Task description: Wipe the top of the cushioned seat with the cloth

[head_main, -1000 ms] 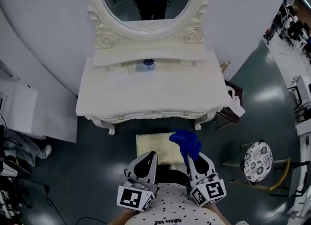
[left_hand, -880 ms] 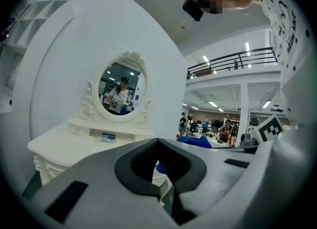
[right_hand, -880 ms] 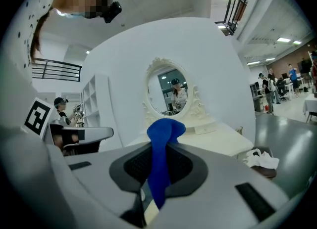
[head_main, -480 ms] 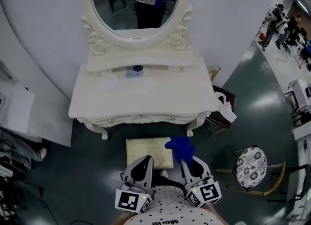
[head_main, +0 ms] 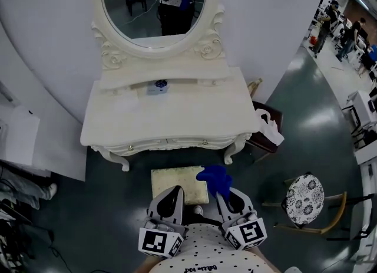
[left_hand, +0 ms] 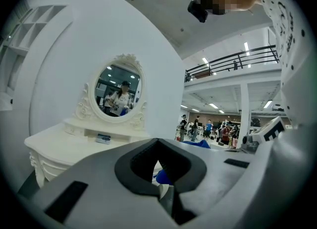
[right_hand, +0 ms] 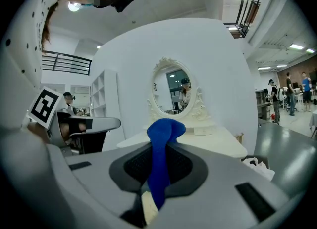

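Observation:
The cushioned seat point(head_main: 174, 183) is a cream square stool standing on the floor in front of the white dressing table point(head_main: 171, 115). My right gripper point(head_main: 228, 193) hangs over the seat's right edge, shut on a blue cloth point(head_main: 214, 179) that bunches past its tips. From the right gripper view the cloth point(right_hand: 161, 151) runs up between the jaws. My left gripper point(head_main: 171, 197) is held above the seat's near edge, shut with nothing in it; the left gripper view shows its jaws meeting point(left_hand: 157, 166).
An oval mirror point(head_main: 155, 2) tops the dressing table, and a small box point(head_main: 156, 86) lies on its shelf. To the right stand a patterned round chair point(head_main: 305, 194) and a white bag point(head_main: 268, 128) on a dark stand. People move about far right.
The view has shifted: table and stool slid left and down a little in the head view. Both grippers stay close to my body, the right still holding the cloth.

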### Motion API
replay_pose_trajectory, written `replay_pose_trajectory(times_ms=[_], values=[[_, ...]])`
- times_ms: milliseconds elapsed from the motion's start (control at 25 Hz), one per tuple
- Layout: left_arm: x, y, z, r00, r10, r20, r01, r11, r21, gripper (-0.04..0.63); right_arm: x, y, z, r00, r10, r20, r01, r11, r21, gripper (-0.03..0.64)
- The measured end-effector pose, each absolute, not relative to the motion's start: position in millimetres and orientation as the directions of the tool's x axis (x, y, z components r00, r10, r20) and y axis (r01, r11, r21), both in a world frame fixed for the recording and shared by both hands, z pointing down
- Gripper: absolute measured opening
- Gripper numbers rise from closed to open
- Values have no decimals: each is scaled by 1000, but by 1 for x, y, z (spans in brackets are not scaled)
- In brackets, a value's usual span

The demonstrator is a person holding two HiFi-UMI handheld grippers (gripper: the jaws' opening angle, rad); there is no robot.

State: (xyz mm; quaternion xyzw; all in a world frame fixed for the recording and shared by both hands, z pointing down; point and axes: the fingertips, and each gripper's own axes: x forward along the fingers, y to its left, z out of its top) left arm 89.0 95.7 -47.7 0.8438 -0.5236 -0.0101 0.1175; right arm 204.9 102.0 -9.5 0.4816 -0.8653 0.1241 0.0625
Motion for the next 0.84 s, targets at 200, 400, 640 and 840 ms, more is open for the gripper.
replay_pose_trajectory(times_ms=[200, 400, 640, 840], values=[[91, 96, -50, 460, -882, 105, -878, -434, 205, -3, 204, 102, -10, -530, -815, 234, -848, 509, -149, 60], [92, 99, -48, 468, -878, 99, -873, -442, 208, -3, 203, 104, -9, -527, -816, 236, -850, 507, -145, 60], [99, 98, -47, 493, -864, 102, -859, -464, 219, -3, 207, 109, -11, -513, -827, 231, -858, 498, -126, 59], [108, 106, -44, 506, -853, 126, -850, -469, 238, -3, 215, 123, -11, -511, -829, 227, -859, 503, -98, 58]])
